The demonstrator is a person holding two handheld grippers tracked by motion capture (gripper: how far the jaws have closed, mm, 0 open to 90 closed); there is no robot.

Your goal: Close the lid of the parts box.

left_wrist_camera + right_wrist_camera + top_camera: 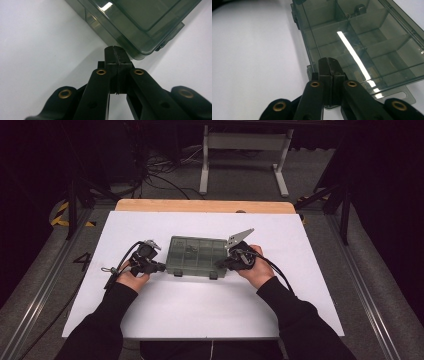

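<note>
Both closed grippers at box (196,256) edges

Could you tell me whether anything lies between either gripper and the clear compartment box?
Nothing visible does. The left gripper, jaws shut, sits right at the left end of the compartment box, and the right gripper, also shut, is at its right end. Only bare white table surface surrounds them.

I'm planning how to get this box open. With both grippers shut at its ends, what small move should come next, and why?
Probably slide the right gripper along the front edge to a latch tab. The smoky translucent plastic compartment box lies closed on the white table; both grippers, the left gripper too, are shut at its corners, gripping nothing.
</note>
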